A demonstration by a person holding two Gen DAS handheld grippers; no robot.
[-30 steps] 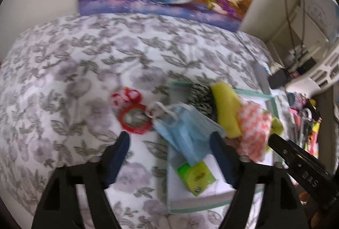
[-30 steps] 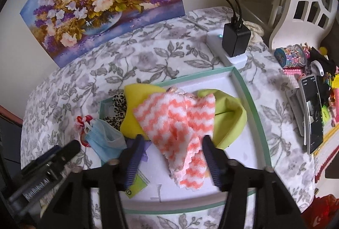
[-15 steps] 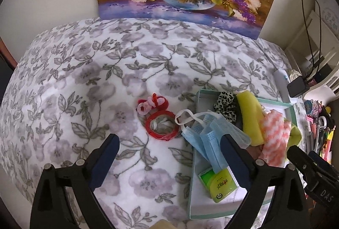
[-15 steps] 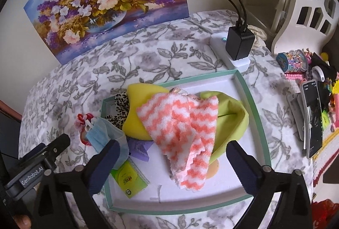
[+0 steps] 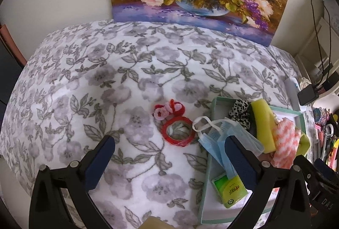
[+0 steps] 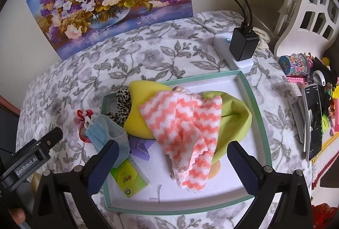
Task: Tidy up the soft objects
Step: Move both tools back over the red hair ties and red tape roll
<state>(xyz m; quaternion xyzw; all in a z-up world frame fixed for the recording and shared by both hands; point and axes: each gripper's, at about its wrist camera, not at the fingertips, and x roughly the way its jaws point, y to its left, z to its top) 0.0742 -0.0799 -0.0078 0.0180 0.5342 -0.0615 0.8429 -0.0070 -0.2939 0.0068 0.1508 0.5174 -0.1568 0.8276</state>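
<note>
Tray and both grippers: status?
Left gripper open, empty. Right gripper open, empty. Cloths piled in tray; blue face mask draped over its rim; red scrunchie and tape ring outside on blanket.

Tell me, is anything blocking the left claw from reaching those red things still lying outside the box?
Nothing visible does. The left gripper is open above bare floral cloth, and the red scrunchie and red-pink hair tie lie just ahead. The blue mask draped over the tray rim sits to their right, not between.

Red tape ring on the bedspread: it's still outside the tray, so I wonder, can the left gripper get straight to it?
Probably yes. The left gripper is open, and the red tape ring lies ahead between its fingers, nothing covering it.
</note>
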